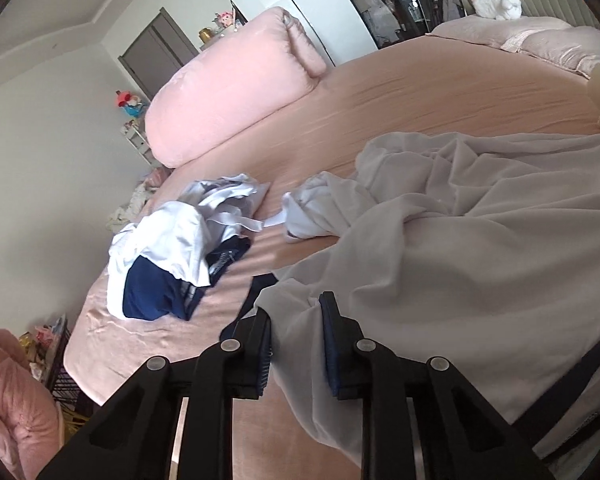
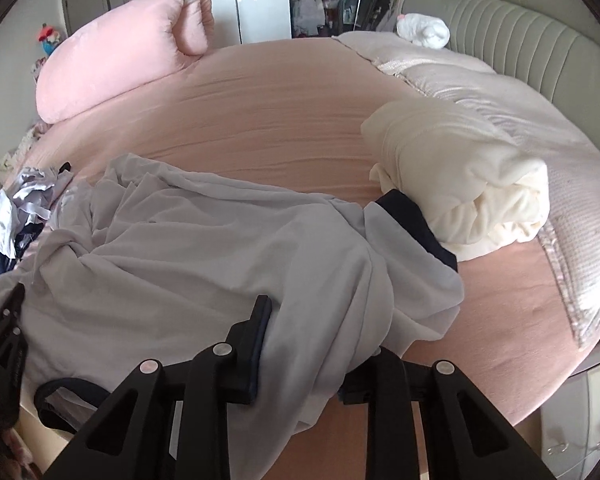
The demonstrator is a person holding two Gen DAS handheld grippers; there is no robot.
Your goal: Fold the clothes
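Fabric fills both sets of tongs: the left gripper (image 1: 296,320) is clenched on the near edge of the pale grey garment (image 1: 480,240), a fold of cloth pinched between its pads, and the right gripper (image 2: 316,344) grasps another stretch of the same near edge, with cloth draped over its right finger so that finger is mostly hidden. The garment lies rumpled across the near half of the pink bed (image 2: 280,104), its dark-trimmed end touching the rolled cream blanket (image 2: 472,184) on the right, while a heap of white and navy clothes (image 1: 176,256) sits just beside it on the left.

Risks, as I judge them: the thin cloth is bunched, so either pinch may hold only one layer and slip on lifting; the far end could drag the cream blanket or snag the heap; uneven pulling would twist the garment rather than spread it flat.
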